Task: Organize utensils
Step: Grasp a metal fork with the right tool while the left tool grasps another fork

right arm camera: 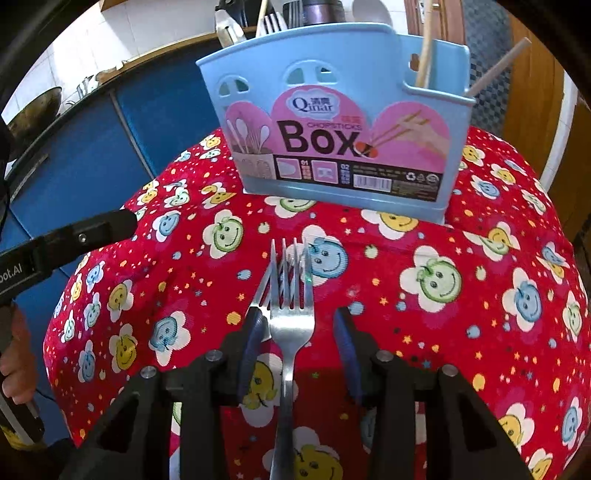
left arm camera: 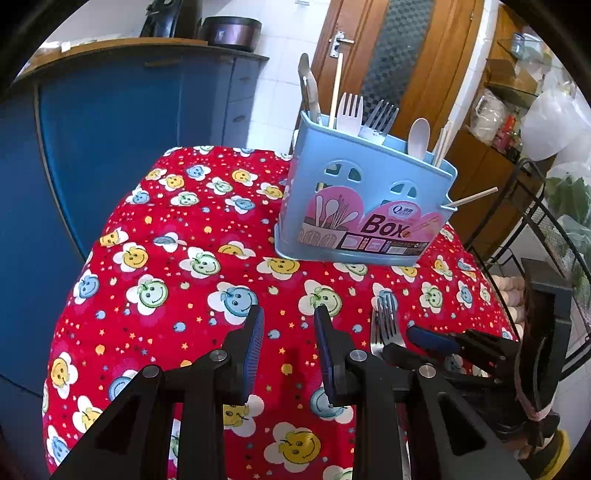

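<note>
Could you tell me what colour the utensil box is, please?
Light blue, with a pink label; the utensil box shows best in the right wrist view.

Red tablecloth [left arm camera: 177, 229] printed with smiley flowers covers the table, blue cabinets [left arm camera: 110, 122] stand behind it, a dark round pot [left arm camera: 231, 31] sits up on the counter, a wooden door [left arm camera: 402, 55] rises right, a black wire rack [left arm camera: 554, 236] alongside

Shiny metal fork [right arm camera: 290, 325], glossy blue plastic box [right arm camera: 332, 122], ribbed printed cloth [right arm camera: 443, 332], wooden door [left arm camera: 424, 74]
</note>
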A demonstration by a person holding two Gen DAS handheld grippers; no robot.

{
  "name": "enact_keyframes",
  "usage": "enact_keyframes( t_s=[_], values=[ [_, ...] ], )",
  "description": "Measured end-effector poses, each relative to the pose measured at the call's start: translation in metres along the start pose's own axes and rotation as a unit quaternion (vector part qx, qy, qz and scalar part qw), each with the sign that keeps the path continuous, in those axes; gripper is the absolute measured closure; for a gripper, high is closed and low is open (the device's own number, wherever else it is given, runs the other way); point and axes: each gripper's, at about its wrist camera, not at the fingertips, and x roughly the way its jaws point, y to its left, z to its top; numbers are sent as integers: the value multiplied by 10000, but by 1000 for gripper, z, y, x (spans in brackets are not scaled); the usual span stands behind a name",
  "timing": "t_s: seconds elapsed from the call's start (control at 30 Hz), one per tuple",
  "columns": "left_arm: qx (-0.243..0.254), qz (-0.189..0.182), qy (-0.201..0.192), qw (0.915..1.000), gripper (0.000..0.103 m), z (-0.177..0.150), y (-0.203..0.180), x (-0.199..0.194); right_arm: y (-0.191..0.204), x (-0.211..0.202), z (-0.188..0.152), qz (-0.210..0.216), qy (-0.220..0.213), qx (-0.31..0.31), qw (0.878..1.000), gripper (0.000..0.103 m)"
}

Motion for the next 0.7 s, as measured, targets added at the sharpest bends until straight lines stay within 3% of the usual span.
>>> enact_keyframes(
  t_s=[0.1, 0.2, 0.27, 0.3, 0.5, 0.7],
  values=[
    [-25, -8, 2, 10000, 75, 0, 0, 0, -3, 1, 2, -9, -27, 22, 10000, 74],
    [-15, -15, 4, 10000, 75, 0, -1, 0, -10, 0, 2, 88, -56, 182, 9998, 76],
    [-1, -19, 14, 10000, 75, -1, -2, 1, -14, -1, 1, 119, -96, 296, 9994, 90],
    [15, -24, 26, 10000, 75, -1, -3, 1, -17, -4, 1, 132, -166, 380, 9991, 93],
    [111, -83, 86, 9999, 75, -2, -11, 2, -33, -14, -4, 239, -219, 694, 9971, 96],
    [188, -282, 258, 9991, 75, -6, -24, 9, -43, -27, -9, 81, -351, 871, 9956, 98]
  ],
)
